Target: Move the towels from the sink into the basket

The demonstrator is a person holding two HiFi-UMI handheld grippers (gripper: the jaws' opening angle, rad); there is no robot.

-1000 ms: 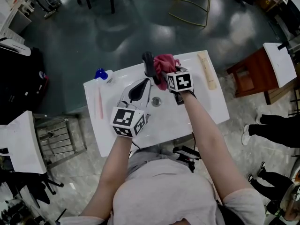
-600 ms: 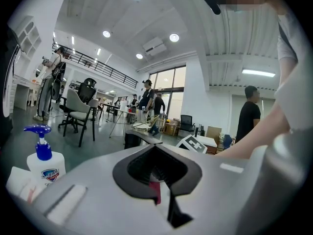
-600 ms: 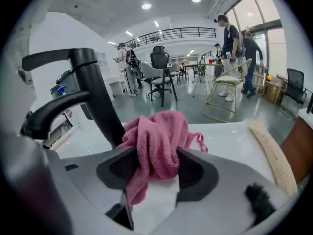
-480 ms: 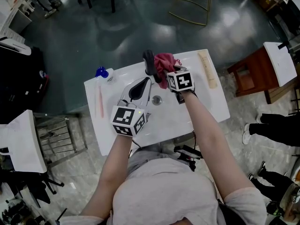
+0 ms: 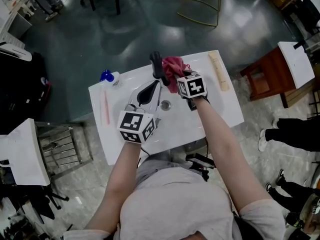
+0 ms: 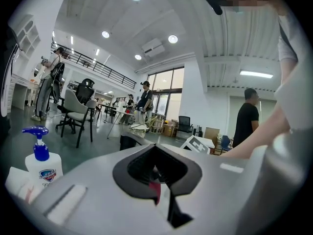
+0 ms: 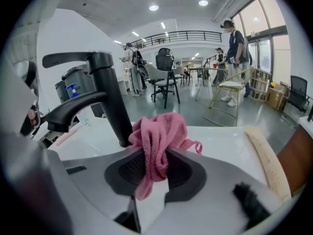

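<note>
Closing on pink towel — right gripper beside faucet.

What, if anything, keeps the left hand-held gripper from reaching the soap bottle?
Probably nothing, so yes. The soap bottle stands upright on the counter, left of the left hand-held gripper, with open space between them.

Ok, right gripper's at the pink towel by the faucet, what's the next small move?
Probably lift the right gripper straight up a little. Its jaws have just been closing and now pinch the pink towel, which is bunched beside the black faucet, so a short lift should free it without snagging. No basket shows in any view, so hold off swinging.
</note>
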